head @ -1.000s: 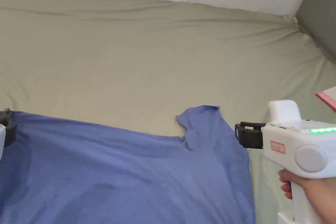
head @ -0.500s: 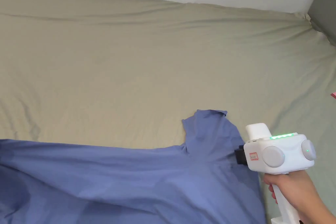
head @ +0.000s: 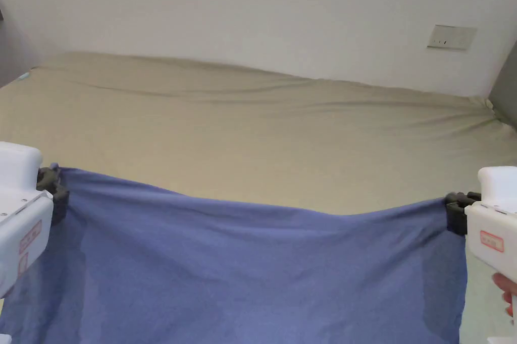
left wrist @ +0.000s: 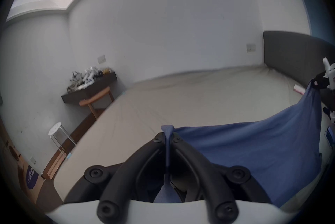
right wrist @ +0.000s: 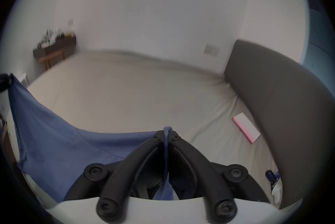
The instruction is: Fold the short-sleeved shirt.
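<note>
Beyond the shirt (head: 252, 269), the bed (head: 252, 128) lies bare up to the wall (head: 252, 7); a pink book (right wrist: 246, 127) lies beside the headboard (right wrist: 282, 100).

Before me a beige-sheeted bed (head: 242, 123) meets a plain white wall (head: 252, 7), a grey headboard (right wrist: 272, 91) at my right, a cluttered dark desk (left wrist: 90, 86) far left.

No text can be read: red-framed labels are seen on the white body of the left tool (head: 49, 186) and of the right tool (head: 456, 209) in the head view, but their print is too small to make out
</note>
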`<state>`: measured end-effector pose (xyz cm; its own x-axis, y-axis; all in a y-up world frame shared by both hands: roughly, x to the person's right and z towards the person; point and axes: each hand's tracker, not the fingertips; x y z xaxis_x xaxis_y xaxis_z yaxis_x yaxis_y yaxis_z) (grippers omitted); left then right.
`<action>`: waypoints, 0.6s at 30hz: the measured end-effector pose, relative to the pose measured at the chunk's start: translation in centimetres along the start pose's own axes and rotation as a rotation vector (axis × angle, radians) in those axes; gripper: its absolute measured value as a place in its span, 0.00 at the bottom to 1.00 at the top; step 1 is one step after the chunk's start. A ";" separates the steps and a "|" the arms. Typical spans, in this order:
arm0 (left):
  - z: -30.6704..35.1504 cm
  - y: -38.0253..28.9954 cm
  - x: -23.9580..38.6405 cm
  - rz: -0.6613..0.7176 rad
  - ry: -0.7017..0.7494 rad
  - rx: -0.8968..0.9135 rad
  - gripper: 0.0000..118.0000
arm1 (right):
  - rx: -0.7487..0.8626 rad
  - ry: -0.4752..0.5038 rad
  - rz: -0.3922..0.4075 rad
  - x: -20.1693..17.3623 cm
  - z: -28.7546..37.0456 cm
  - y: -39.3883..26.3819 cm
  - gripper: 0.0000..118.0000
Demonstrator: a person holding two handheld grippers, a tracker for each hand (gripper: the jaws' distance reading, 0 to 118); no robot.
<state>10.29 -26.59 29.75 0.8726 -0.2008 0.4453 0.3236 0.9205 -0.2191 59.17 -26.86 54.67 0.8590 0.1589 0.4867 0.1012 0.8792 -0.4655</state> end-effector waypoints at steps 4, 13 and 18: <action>4.8 4.4 -2.2 0.040 0.039 0.153 0.00 | 0.204 -0.035 -0.009 0.8 9.3 4.6 0.05; 14.8 11.1 -5.7 0.122 0.087 0.394 0.00 | 0.453 -0.175 0.074 -0.1 23.4 10.3 0.05; 18.5 13.4 -6.2 0.111 0.091 0.472 0.00 | 0.524 -0.205 0.052 0.4 26.8 11.8 0.05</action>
<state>2.45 -6.84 40.13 0.9277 -0.1024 0.3591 0.0446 0.9852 0.1657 47.26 -4.41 69.19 0.7357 0.2462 0.6310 -0.2463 0.9651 -0.0893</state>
